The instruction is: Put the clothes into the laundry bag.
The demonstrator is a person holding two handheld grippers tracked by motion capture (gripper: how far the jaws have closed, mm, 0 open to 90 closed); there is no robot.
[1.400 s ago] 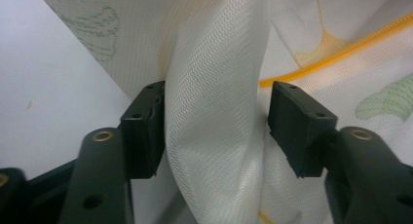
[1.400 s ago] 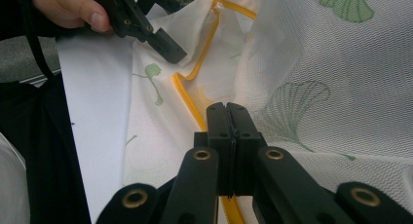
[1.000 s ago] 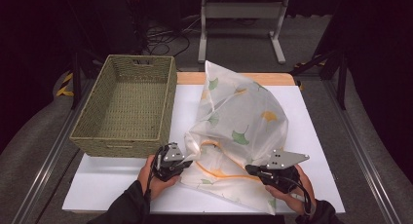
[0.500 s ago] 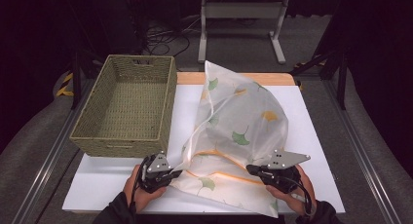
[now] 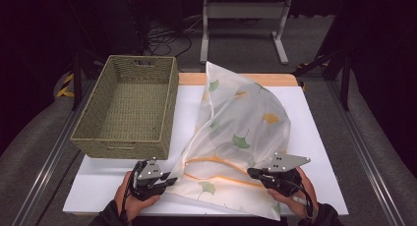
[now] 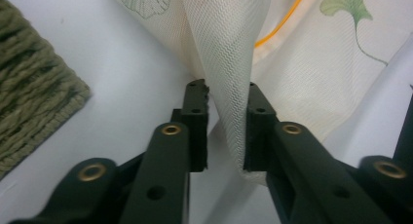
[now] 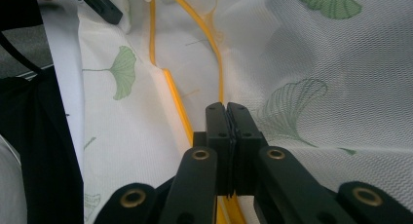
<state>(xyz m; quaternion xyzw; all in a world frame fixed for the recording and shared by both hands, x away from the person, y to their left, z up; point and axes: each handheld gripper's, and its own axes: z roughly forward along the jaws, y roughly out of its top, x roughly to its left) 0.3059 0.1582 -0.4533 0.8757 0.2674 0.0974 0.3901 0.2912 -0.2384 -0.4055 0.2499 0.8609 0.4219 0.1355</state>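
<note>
A white mesh bag point(image 5: 241, 132) printed with green and yellow leaves, with an orange zipper point(image 5: 216, 162), lies heaped on the white table point(image 5: 108, 191). My left gripper point(image 5: 169, 181) is at the bag's near left edge. Its jaws have just been opening. In the left gripper view, a fold of the mesh point(image 6: 229, 63) hangs loose between the parted jaws of this gripper point(image 6: 225, 87). My right gripper point(image 5: 251, 173) is at the bag's near right side. Seen from its own camera, the right gripper point(image 7: 226, 107) is shut on the mesh next to the zipper point(image 7: 178, 107).
A woven basket point(image 5: 120, 150) stands open at the table's left, just beyond my left hand. A wooden strip point(image 5: 275, 79) borders the far edge. Metal rails run along both sides of the table, and a stand's legs point(image 5: 280, 44) rise behind it.
My left gripper has moved left and toward me, drawing the bag's near left edge out flatter, and its jaws have parted. The right gripper has stayed put, shut on the mesh.
</note>
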